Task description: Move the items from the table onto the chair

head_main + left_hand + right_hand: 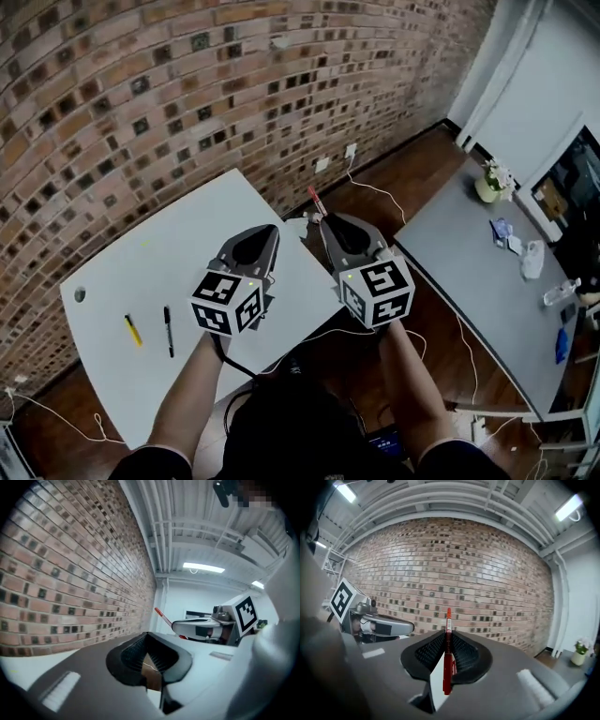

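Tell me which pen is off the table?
The red pen, pinched in the right gripper. The yellow pen and black pen lie on the white table.

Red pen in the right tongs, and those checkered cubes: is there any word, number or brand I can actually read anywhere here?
On the red pen in the right tongs: faint marks, too blurred to read.
On the left cube and the right cube: black-and-white square patterns, no letters.
On the yellow pen and the black pen on the white table: no print shows.
Nothing here can be read as text.
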A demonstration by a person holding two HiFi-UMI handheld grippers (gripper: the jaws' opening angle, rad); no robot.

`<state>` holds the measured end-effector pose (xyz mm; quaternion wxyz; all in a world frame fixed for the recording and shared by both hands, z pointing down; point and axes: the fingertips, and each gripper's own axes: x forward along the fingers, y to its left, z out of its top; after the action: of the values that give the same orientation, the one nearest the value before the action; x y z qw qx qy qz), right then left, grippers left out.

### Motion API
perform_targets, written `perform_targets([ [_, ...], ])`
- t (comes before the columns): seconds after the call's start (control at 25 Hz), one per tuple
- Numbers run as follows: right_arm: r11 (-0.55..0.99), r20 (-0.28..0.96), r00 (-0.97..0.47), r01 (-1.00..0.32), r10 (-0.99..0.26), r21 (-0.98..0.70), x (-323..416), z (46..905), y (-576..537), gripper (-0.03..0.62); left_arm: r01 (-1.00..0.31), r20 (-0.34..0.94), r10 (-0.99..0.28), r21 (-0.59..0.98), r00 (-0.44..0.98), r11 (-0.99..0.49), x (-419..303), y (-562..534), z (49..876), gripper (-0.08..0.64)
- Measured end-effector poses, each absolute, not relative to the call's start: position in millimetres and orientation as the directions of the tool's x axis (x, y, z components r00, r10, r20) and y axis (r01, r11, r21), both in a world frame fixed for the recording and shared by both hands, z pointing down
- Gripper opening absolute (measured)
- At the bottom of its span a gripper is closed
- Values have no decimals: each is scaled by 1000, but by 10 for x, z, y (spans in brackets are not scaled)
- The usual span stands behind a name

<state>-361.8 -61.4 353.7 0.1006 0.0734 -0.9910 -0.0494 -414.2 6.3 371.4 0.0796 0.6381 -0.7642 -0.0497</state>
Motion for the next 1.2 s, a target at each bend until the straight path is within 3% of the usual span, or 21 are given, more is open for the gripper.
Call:
perform_targets([
  [0.24, 895, 178, -878, -430, -445, 116, -2490, 3518, -1378, 43, -977, 62, -987, 163, 150, -138, -3137, -890, 3726, 12],
  [0.52, 739, 168, -721, -665, -672, 105, -1362, 3483, -1768, 43, -904, 61, -910, 153, 411, -398, -2166, -1382, 3690, 12],
  [1.2, 451, 174, -431, -887, -885, 99, 565, 3597, -1961, 43, -726, 87, -724, 177, 684, -665, -494, -1873, 3858, 12],
])
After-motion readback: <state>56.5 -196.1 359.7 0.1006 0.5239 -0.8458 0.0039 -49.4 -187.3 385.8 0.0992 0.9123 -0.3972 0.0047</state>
